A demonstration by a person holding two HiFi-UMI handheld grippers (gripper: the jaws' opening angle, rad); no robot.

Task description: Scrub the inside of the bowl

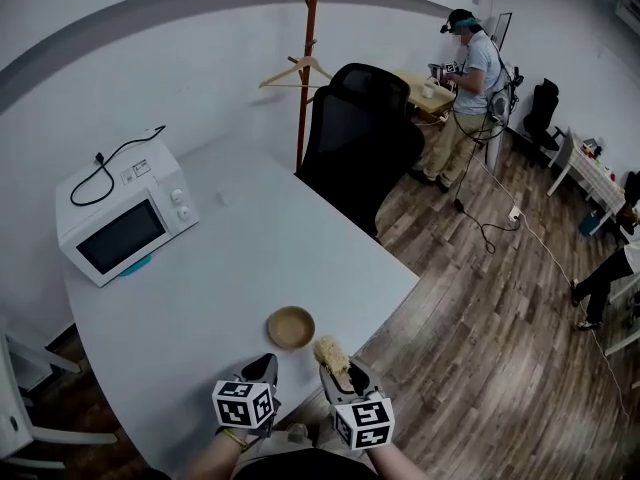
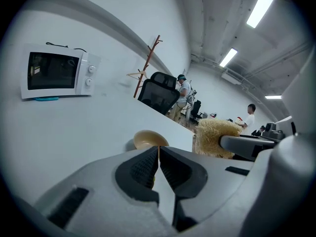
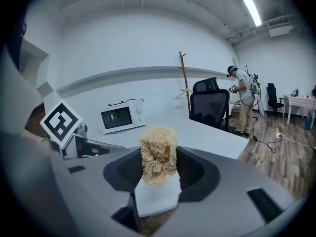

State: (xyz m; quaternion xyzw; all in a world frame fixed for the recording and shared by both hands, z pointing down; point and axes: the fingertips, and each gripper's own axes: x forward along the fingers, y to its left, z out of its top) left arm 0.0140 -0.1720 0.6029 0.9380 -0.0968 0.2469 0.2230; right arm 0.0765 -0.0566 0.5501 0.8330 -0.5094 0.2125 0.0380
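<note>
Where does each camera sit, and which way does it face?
Head view: on the head, facing steeply down at table and bowl; left gripper, right gripper, forearms show.
Left gripper view: on the left gripper, facing the bowl along its shut jaws.
Right gripper view: on the right gripper, facing the microwave past jaws clamping the scrubber.
All three show the microwave.

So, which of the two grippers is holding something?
The right gripper: its jaws clamp the straw-coloured scrubber. The left gripper is shut and empty.

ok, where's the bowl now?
Head view, lower centre: bowl on the table near its front edge, ahead-left of the scrubber in the right hand-held gripper.
</note>
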